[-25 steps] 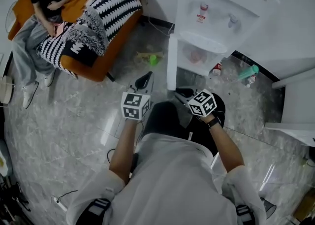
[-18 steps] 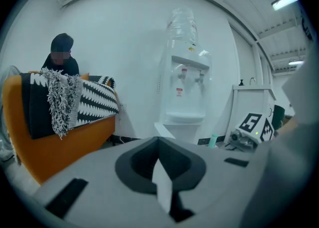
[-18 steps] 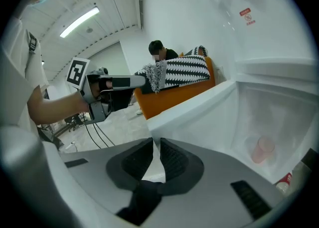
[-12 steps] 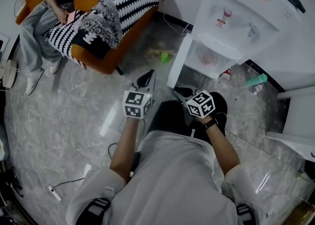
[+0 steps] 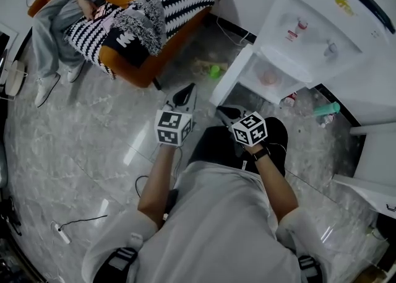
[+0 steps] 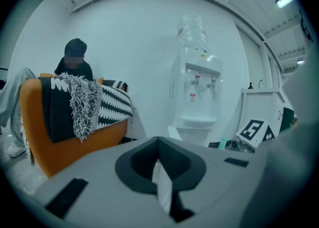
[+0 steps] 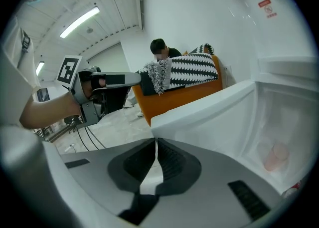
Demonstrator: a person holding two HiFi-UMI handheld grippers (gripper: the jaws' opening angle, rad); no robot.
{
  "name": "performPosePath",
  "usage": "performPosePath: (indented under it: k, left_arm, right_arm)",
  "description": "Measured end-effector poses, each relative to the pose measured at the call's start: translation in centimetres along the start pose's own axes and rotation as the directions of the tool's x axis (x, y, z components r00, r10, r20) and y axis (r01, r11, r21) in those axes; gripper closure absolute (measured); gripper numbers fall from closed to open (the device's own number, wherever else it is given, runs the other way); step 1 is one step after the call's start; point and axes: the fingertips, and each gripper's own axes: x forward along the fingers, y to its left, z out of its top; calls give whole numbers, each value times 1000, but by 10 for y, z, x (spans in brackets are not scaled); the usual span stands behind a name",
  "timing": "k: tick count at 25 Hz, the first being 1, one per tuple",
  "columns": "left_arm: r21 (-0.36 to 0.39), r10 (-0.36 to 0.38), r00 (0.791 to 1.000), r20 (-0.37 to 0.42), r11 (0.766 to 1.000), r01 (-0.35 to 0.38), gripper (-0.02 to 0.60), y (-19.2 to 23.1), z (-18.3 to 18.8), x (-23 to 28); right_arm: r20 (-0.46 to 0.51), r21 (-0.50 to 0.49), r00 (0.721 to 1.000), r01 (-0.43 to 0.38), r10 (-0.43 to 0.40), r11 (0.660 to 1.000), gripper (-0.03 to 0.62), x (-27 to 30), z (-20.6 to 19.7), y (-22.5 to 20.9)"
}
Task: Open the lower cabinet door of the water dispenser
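The white water dispenser [image 5: 322, 21] stands at the upper right, and in the left gripper view it [image 6: 197, 92] is straight ahead. Its lower cabinet door [image 5: 230, 78] is swung open to the left. The cabinet inside holds a pinkish cup [image 5: 270, 77]. My right gripper [image 5: 223, 113] hovers just in front of the door's free edge [image 7: 209, 107] without touching it. Its jaws are closing, tips meeting, with nothing between them. My left gripper [image 5: 184, 96] is over the floor to the left of the door, shut and empty.
An orange sofa [image 5: 133, 68] with a black-and-white striped blanket stands at the upper left, and a person [image 5: 68, 3] sits on it. A green bottle [image 5: 326, 109] lies beside the dispenser and a small green thing [image 5: 215, 71] lies by the door. A cable [image 5: 74, 223] runs over the floor.
The dispenser has slid up and to the right in the head view. Both grippers have drawn a little back from the open door, which has stayed open.
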Motion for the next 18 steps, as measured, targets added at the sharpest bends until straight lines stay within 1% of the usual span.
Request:
performPosePath:
  k: [4, 18]
  left_arm:
    - [-5, 16, 1000, 6, 1000, -15, 580, 6, -1, -4]
    - [-14, 49, 998, 26, 999, -48, 580, 24, 0, -17]
  right_arm:
    - [7, 6, 1000, 6, -6, 1000, 583, 8, 3, 0]
    - [19, 10, 1000, 13, -13, 1000, 583, 38, 20, 1]
